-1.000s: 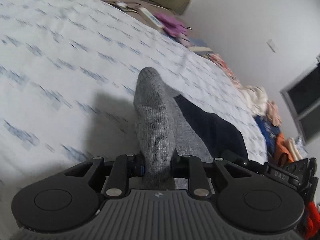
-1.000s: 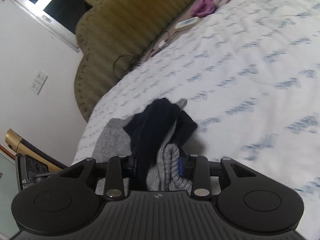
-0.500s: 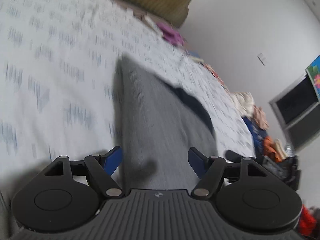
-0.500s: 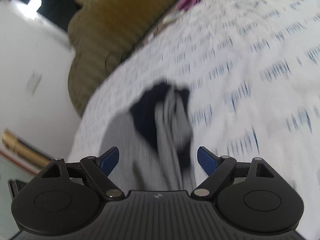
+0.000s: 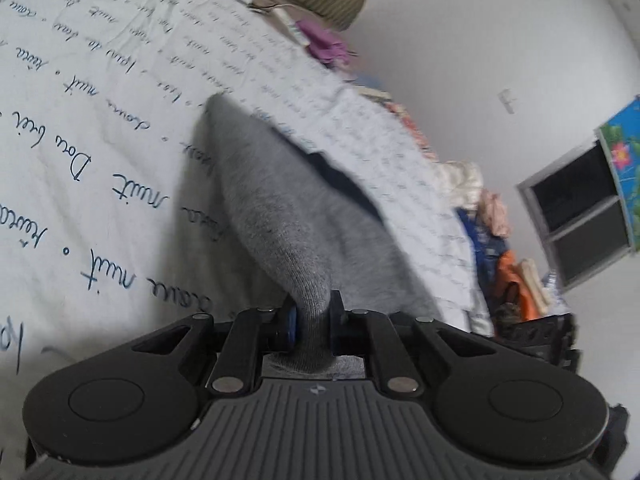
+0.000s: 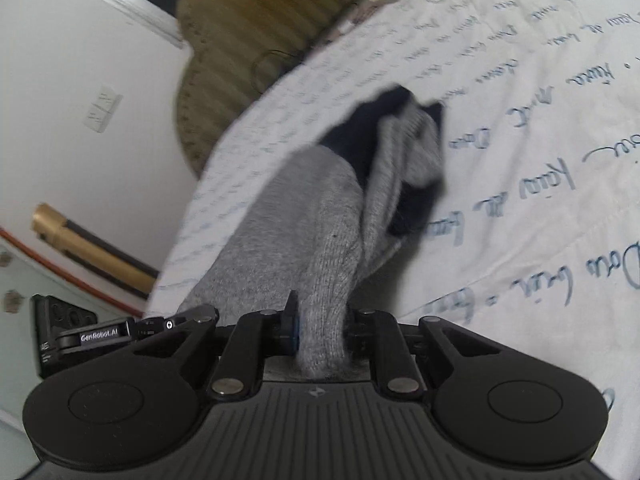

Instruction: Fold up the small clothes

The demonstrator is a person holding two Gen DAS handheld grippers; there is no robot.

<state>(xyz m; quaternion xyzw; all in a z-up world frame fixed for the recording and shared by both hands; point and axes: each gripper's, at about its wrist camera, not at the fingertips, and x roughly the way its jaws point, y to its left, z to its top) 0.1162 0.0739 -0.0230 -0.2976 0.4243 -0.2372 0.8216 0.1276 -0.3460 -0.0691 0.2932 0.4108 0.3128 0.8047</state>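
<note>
Sock (image 5: 288, 216), grey knit with navy cuff, lies on the printed bedsheet (image 5: 92, 128), one end pinched in each tool. Half a second ago both sets of fingers stood wide apart over it; now the left gripper (image 5: 314, 320) is clamped on grey fabric, and the right gripper (image 6: 322, 326) is likewise clamped on the sock (image 6: 304, 232). Regrasp done on both sides. Judgement: next fold can proceed; navy cuff end looks bunched in the right view, so layers may slip unevenly.
</note>
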